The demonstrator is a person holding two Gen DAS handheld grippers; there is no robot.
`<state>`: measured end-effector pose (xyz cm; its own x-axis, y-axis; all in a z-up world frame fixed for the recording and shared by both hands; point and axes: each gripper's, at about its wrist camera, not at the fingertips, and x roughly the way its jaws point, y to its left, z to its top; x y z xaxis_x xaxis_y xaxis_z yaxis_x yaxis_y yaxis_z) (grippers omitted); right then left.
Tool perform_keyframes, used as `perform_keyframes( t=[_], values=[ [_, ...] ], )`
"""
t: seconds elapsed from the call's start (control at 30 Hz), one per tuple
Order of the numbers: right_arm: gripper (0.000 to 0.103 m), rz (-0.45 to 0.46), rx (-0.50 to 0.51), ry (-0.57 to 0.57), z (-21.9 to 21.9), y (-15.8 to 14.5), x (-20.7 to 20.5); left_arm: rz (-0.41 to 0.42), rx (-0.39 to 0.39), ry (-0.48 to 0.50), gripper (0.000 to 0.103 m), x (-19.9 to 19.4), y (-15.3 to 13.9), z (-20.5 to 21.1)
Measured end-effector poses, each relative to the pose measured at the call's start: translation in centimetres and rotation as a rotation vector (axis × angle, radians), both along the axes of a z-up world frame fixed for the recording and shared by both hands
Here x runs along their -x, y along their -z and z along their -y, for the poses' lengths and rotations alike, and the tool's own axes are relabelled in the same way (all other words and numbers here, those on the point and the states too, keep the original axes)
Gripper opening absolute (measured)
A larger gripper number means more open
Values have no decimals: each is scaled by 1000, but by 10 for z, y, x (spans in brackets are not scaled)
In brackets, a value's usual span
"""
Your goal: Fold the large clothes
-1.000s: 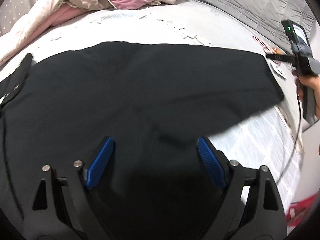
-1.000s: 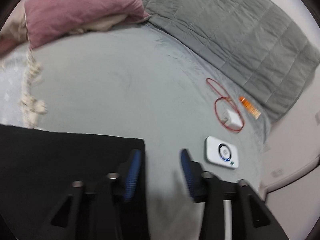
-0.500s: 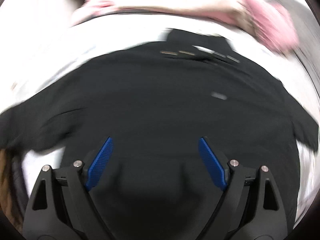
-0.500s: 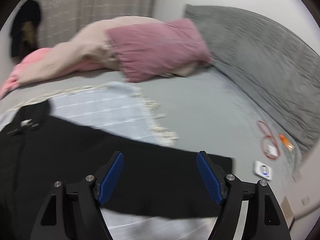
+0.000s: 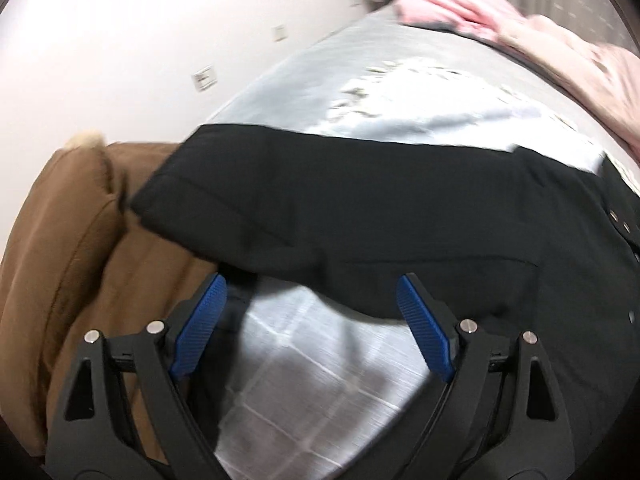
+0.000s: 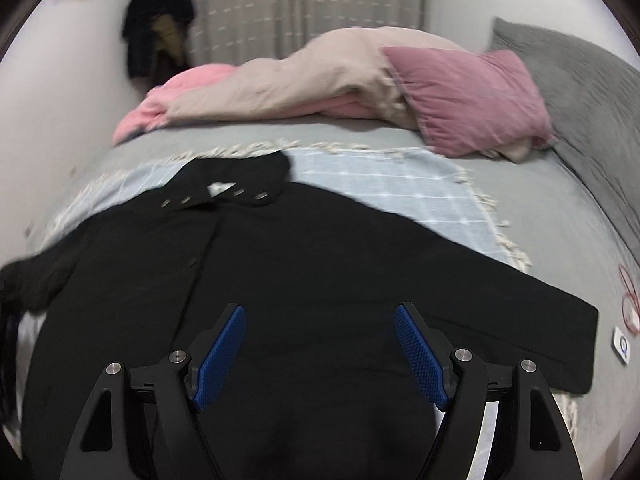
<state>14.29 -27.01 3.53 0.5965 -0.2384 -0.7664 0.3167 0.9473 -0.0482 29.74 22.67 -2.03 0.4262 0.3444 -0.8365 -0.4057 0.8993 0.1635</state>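
While both grippers gape empty, black coat (image 6: pixel 304 264) sleeve overhangs brown jacket (image 5: pixel 92 248).

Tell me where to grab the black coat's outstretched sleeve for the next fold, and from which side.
Grip the long black button-front coat at the squared cuff end of its sleeve, which lies flat and straight toward the bed's right side. Bring the open right hand-held gripper in from beyond the cuff, probably pinching its free edge, since the pale blue checked blanket leaves that edge exposed.

no legible text, labels or numbers anywhere, small white device's mark (image 6: pixel 621 345) too blurred to read
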Motion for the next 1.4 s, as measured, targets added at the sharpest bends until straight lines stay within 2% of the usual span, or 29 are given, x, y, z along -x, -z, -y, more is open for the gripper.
perform_keyframes(
  t=[0.13, 0.27, 0.33, 0.4, 0.43, 0.47, 0.5, 0.53, 0.6, 0.67, 0.77, 0.87, 0.97, 1.13, 1.23, 1.27, 1.3, 1.33, 1.37, 1.4],
  values=[
    [78, -19, 8, -63, -33, 21, -10, -9, 53, -76, 87, -10, 10, -22],
    [78, -16, -48, -91, -49, 40, -18, -5, 86, -160, 87, -26, 23, -40],
    [78, -12, -71, -89, -50, 49, -19, 13, 122, -188, 87, -29, 23, -46],
    [78, -17, -99, -86, -48, 59, -21, 68, 149, -224, 83, -36, 19, -54],
    [78, -29, -108, -85, -48, 63, -22, 95, 146, -237, 65, -39, 16, -56],
    [78, -45, -113, -85, -47, 68, -23, 125, 136, -253, 30, -42, 12, -58],
    [78, -51, -115, -81, -44, 71, -23, 153, 138, -269, 15, -45, 6, -62],
    [78, -50, -116, -76, -41, 73, -21, 181, 165, -268, 10, -44, 2, -64],
    [78, -48, -125, -58, -32, 75, -18, 282, 219, -252, 9, -41, -18, -65],
    [78, -44, -140, -34, -22, 76, -16, 385, 200, -196, 8, -38, -46, -54],
    [78, -31, -184, 1, -9, 77, -13, 553, 179, -40, 8, -27, -93, -19],
    [78, -25, -213, 1, -5, 77, -11, 646, 212, 136, 8, -18, -127, 29],
    [78, -22, -217, -17, -9, 76, -12, 671, 248, 307, 8, -11, -145, 84],
    [78, -20, -221, -42, -14, 76, -13, 652, 314, 528, 8, 6, -146, 181],
    [78, -18, -237, -35, -10, 78, -12, 614, 360, 630, 8, 14, -134, 231],
    [78, -16, -246, -29, -8, 78, -11, 580, 390, 694, 9, 16, -123, 253],
    [78, -13, -251, -25, -5, 79, -11, 538, 436, 768, 13, 16, -113, 268],
    [78, -11, -253, -22, -3, 79, -10, 484, 490, 847, 27, 19, -103, 281],
    [78, -8, -254, -17, 0, 80, -9, 389, 566, 955, 45, 19, -89, 296],
    [78, -8, -256, -7, 4, 81, -8, 329, 604, 1013, 51, 22, -80, 302]
  ],
)
